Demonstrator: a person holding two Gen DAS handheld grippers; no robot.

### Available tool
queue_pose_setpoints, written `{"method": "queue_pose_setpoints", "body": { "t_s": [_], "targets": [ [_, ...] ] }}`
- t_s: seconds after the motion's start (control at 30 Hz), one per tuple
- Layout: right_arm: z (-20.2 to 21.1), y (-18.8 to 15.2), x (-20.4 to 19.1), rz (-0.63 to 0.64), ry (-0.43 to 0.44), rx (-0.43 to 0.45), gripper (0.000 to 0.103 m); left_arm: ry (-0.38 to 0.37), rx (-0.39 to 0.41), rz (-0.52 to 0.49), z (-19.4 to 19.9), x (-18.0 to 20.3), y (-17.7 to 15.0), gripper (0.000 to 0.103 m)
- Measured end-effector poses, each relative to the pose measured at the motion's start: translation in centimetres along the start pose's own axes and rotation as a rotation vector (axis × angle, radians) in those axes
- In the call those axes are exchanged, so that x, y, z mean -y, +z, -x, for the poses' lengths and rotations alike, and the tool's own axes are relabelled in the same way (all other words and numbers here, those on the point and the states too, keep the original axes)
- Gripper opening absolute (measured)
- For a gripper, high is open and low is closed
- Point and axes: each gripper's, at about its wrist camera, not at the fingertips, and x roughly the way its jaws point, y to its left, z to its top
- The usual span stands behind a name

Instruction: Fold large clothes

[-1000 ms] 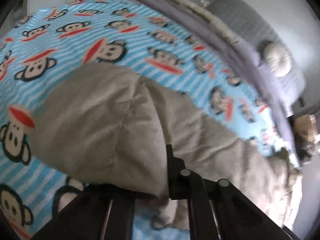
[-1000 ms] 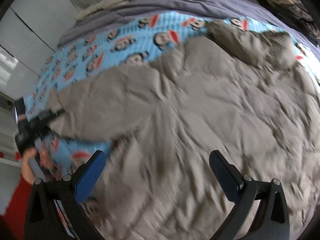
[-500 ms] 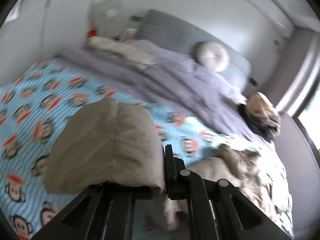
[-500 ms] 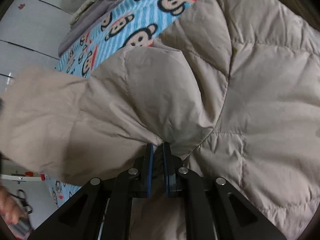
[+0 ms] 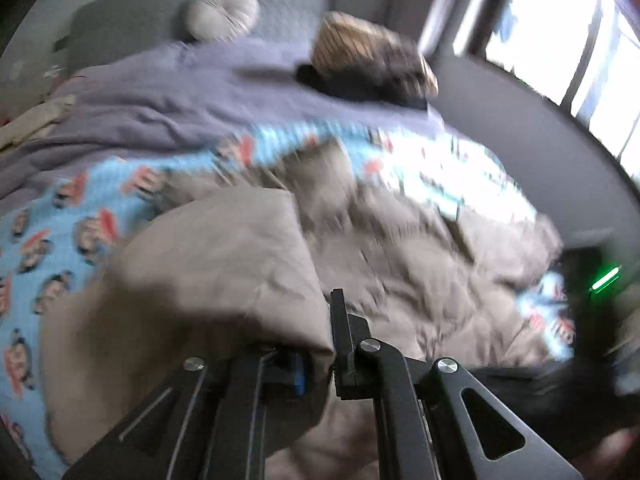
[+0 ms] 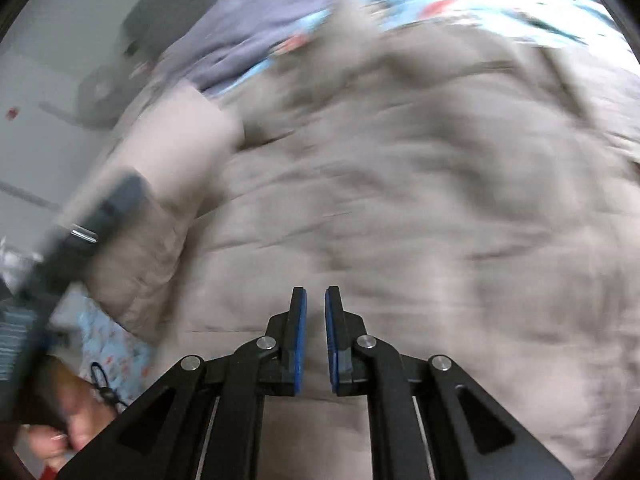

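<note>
**Tongs at the coat's left side**

Left tongs [image 5: 320,344] are clamped on a fold of the coat [image 5: 400,264], lifted above the bed [image 5: 60,224]. Right tongs [image 6: 316,336], nearly together and seemingly empty, hover over its spread body, which lies ahead and rightward.

Blue monkey-print sheet [image 5: 60,240] over the bed, purple duvet [image 5: 180,96] bunched behind, 1 round cushion [image 5: 222,12] against grey headboard [image 5: 132,20].
</note>
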Motion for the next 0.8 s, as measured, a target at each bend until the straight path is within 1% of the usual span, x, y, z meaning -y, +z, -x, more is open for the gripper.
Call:
{"method": "queue_pose_setpoints", "body": {
  "t_s": [0.03, 0.1, 0.13, 0.2, 0.23, 0.27, 0.3, 0.33, 0.37, 0.4, 0.43, 0.47, 0.5, 0.53, 0.57, 0.6, 0.63, 0.7, 0.73, 0.77, 0.8],
  "targets": [
    [0.7, 0.2, 1.2, -0.011, -0.024, 0.009, 0.010, 0.020, -0.032, -0.020, -1.5, 0.9, -0.4, 0.010],
    [1.9, 0.5, 3.7, -0.043, -0.056, 0.021, 0.010, 0.051, -0.080, -0.044, -3.1, 2.5, -1.4, 0.010],
    [2.2, 0.6, 4.6, -0.058, -0.064, 0.025, 0.010, 0.065, -0.111, -0.048, -3.7, 2.7, -1.8, 0.010],
    [2.7, 0.9, 5.9, -0.072, -0.069, 0.034, 0.010, 0.076, -0.135, -0.046, -3.8, 3.0, -2.6, 0.012],
    [2.7, 1.0, 6.2, -0.077, -0.067, 0.037, 0.010, 0.085, -0.136, -0.048, -3.6, 2.7, -3.0, 0.022],
    [2.7, 0.9, 6.2, -0.081, -0.065, 0.037, 0.011, 0.092, -0.137, -0.056, -3.3, 2.8, -3.0, 0.054],
    [2.2, 0.4, 6.6, -0.087, -0.060, 0.037, 0.011, 0.105, -0.126, -0.060, -2.7, 2.9, -3.1, 0.090],
    [2.6, 0.4, 6.9, -0.094, -0.053, 0.034, 0.011, 0.132, -0.087, -0.066, -1.9, 3.1, -3.0, 0.097],
    [2.3, 0.2, 6.4, -0.100, -0.045, 0.030, 0.011, 0.146, -0.054, -0.083, -1.0, 3.4, -2.9, 0.098],
    [2.1, 0.3, 6.2, -0.101, -0.038, 0.028, 0.011, 0.146, -0.054, -0.099, -0.4, 3.2, -2.9, 0.097],
    [2.0, 0.5, 5.8, -0.100, -0.033, 0.026, 0.015, 0.149, -0.055, -0.107, 0.3, 2.9, -2.8, 0.097],
    [2.0, 0.2, 5.8, -0.095, -0.028, 0.023, 0.032, 0.154, -0.048, -0.108, 0.8, 2.8, -2.7, 0.098],
    [2.9, -0.6, 7.1, -0.090, -0.018, 0.023, 0.046, 0.161, -0.026, -0.103, 2.1, 2.2, -2.6, 0.097],
    [3.6, -1.1, 7.4, -0.086, -0.001, 0.026, 0.076, 0.171, -0.007, -0.097, 2.9, 1.8, -2.4, 0.097],
    [4.1, -1.2, 7.3, -0.077, 0.027, 0.038, 0.083, 0.198, 0.021, -0.081, 4.1, 0.7, -2.2, 0.097],
    [4.4, -1.1, 6.8, -0.063, 0.054, 0.050, 0.083, 0.238, 0.045, -0.057, 4.9, -0.6, -2.1, 0.097],
    [4.2, -0.8, 6.2, -0.050, 0.071, 0.052, 0.083, 0.300, 0.067, -0.012, 6.0, -2.8, -1.9, 0.097],
    [3.4, 0.2, 5.2, -0.056, 0.105, 0.054, 0.083, 0.363, 0.071, 0.068, 7.0, -6.3, -1.9, 0.097],
    [2.9, 0.5, 5.3, -0.079, 0.123, 0.049, 0.083, 0.405, 0.064, 0.127, 7.4, -8.8, -1.9, 0.097],
    [2.1, 1.0, 5.6, -0.117, 0.146, 0.041, 0.083, 0.460, 0.057, 0.212, 7.9, -12.1, -2.1, 0.097],
    [1.1, 1.5, 6.1, -0.164, 0.168, 0.030, 0.083, 0.489, 0.052, 0.272, 8.4, -14.5, -2.5, 0.097]
  ]
}}
